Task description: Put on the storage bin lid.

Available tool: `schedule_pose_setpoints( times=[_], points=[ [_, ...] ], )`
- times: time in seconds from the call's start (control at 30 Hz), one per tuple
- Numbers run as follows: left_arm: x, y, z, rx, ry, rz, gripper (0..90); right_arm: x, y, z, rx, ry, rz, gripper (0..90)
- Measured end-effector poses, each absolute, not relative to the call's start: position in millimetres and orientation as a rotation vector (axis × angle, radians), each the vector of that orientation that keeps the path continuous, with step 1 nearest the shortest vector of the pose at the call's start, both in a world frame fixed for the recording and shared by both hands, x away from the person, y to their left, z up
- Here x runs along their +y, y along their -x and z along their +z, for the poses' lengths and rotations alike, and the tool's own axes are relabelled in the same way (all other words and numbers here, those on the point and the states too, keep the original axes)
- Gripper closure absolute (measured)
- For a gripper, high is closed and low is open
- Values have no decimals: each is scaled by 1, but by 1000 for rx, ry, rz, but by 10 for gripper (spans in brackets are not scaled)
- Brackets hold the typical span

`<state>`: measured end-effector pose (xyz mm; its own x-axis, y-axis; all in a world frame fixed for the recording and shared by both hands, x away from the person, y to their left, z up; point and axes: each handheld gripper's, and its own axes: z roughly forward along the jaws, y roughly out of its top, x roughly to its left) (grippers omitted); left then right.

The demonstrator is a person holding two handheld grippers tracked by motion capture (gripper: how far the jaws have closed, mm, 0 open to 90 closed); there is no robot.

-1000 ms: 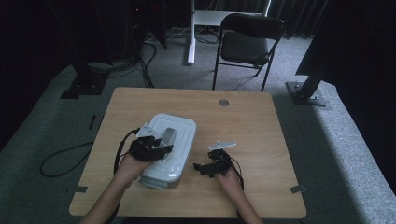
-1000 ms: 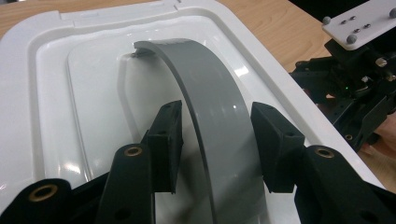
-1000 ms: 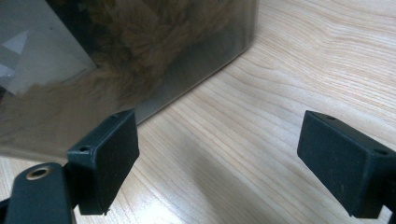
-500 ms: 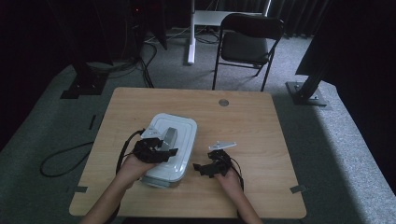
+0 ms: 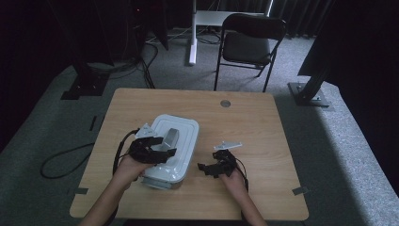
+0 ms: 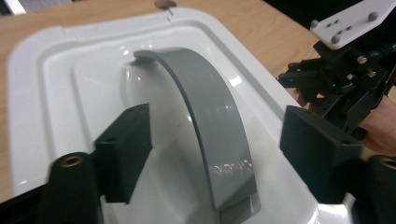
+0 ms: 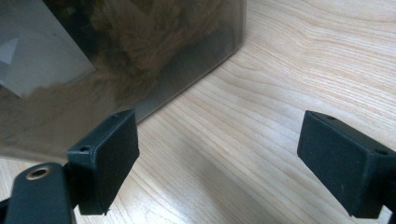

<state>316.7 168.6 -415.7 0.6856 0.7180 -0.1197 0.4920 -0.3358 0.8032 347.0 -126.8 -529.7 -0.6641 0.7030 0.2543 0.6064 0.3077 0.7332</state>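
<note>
A box with a white lid (image 5: 183,129) stands on the wooden table, left of centre. A grey arched handle (image 5: 170,140) rises from the lid. My left gripper (image 5: 162,153) hovers over the lid's near end. In the left gripper view its jaws have just been opening. They stand on either side of the handle (image 6: 210,107) with gaps, so the left gripper (image 6: 222,151) is open. My right gripper (image 5: 204,168) rests low on the table just right of the box. The right gripper (image 7: 229,163) is wide open with bare wood between its jaws. The box's translucent wall (image 7: 116,56) shows brown fluffy stuff inside.
The table (image 5: 254,127) has a round grommet (image 5: 225,103) near its far edge. A black chair (image 5: 251,42) stands behind the table. A cable (image 5: 61,160) loops on the carpet at the left. The other hand's gripper (image 6: 345,84) shows beside the lid's right edge.
The left hand has barely shifted over the lid's handle. The right hand and the box have kept still.
</note>
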Motion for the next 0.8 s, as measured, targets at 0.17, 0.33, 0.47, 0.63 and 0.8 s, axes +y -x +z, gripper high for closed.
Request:
schedule_pose_setpoints(
  times=[0.17,0.33,0.47,0.63,0.8],
  points=[
    [176,-313,-415,938,-2010,424,188,-126,-347,-528,2445,-1227,1289,121],
    [190,-311,-414,968,-1946,432,105,-127,-347,-526,2436,-1227,1299,121],
    [202,-309,-415,996,-1914,439,17,-128,-347,-525,2430,-1224,1304,121],
    [212,-309,-421,1020,-1904,437,17,-127,-347,-524,2429,-1221,1299,121],
    [226,-308,-423,1046,-1872,451,17,-127,-347,-524,2427,-1219,1301,121]
  ],
)
